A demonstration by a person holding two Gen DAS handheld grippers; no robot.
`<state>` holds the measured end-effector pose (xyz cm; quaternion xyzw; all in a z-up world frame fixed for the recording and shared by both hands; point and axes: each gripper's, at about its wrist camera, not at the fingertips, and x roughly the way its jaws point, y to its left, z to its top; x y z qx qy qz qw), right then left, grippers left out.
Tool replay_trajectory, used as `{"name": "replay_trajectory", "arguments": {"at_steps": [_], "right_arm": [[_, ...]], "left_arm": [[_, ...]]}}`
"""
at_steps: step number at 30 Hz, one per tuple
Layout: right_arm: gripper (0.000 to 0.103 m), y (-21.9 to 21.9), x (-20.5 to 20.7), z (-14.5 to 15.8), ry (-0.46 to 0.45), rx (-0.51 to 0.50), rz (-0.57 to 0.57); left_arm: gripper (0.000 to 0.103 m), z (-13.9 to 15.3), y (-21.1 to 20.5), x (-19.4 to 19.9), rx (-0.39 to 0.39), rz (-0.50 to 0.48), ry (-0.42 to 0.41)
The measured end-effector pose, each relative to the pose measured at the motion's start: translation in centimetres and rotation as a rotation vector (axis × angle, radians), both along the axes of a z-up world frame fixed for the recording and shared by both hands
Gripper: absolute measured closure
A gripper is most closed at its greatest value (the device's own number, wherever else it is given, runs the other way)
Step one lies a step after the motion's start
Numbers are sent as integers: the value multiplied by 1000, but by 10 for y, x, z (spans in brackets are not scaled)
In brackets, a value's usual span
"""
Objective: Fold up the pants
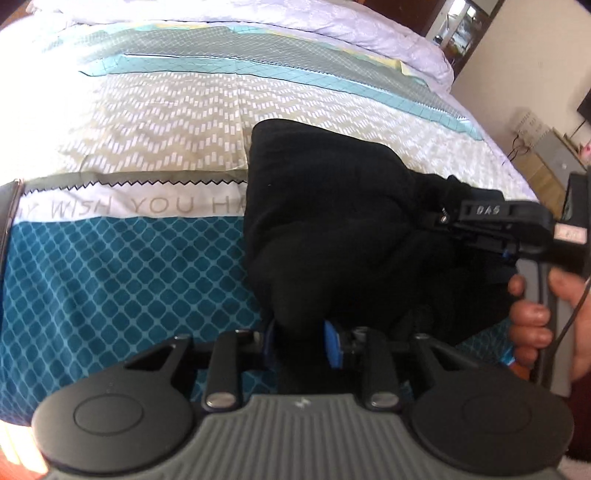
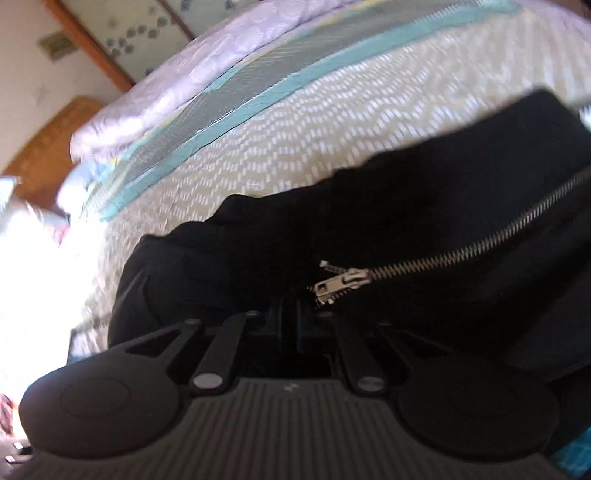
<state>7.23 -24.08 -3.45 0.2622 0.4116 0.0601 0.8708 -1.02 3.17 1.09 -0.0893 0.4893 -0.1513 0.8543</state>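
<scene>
Both grippers clamp the black pants (image 1: 332, 229) bunched on the bed (image 1: 122, 266): left gripper (image 1: 301, 341) pinches cloth, right gripper (image 2: 295, 317) shut near the zipper (image 2: 343, 282) (mid-fold, apparently). Next: carry both edges across evenly.

Black pants (image 1: 332, 206) with silver zipper (image 2: 461, 251) on teal-lattice bedspread (image 1: 110, 288).

You are working in a home bedroom: a wide bed covered by a patterned teal, beige and white printed bedspread (image 1: 122, 266) fills the view. At its far end lies a bunched pale lilac quilted duvet (image 1: 332, 22), and beyond it stand a brown wooden headboard (image 2: 48, 147) and cream walls (image 1: 517, 55).
</scene>
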Motion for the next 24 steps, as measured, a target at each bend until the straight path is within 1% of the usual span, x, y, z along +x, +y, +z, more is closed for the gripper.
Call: {"name": "replay_trajectory", "arguments": {"at_steps": [2,3,5,6,8,9,10,12,14,16,18,20,21,23,24], "right_arm": [[89,-3,-9,10,-28,1,1],[80,-9,-16,17,-39,7,-14],[79,-25,-36,35,-115,28,-31],[79,-37,-48,43,-151,20,-50],[75,-63,-70,54,-205,-27,-128],[68,-78,-79,56,-219,-56,-186],[59,-94,-88,56,-227,-77,-242],[52,-129,-105,53,-222,-90,-345],[52,-157,-115,43,-185,-71,-412],[51,-175,-122,32,-174,-33,-448],[50,-181,-122,20,-170,13,-467],[47,-187,-122,11,-175,73,-464],[46,-185,-117,7,-171,96,-450],[46,-180,-108,5,-160,108,-420],[41,-179,-106,4,-157,105,-410]], "left_arm": [[70,6,7,-2,-26,-15,2],[65,11,13,-5,-46,-20,-6],[62,24,26,-9,-82,-7,-38],[62,30,30,-10,-97,-2,-54],[62,43,33,-5,-119,3,-81],[62,49,31,0,-126,0,-97],[62,54,26,6,-130,-9,-107],[64,63,7,22,-135,-46,-110],[64,70,-22,38,-143,-111,-120],[66,75,-59,53,-142,-180,-123],[71,76,-98,68,-146,-246,-123],[74,70,-132,83,-166,-292,-105],[75,64,-149,89,-175,-307,-92],[77,48,-177,102,-175,-318,-64],[81,37,-188,107,-168,-318,-41]]}}
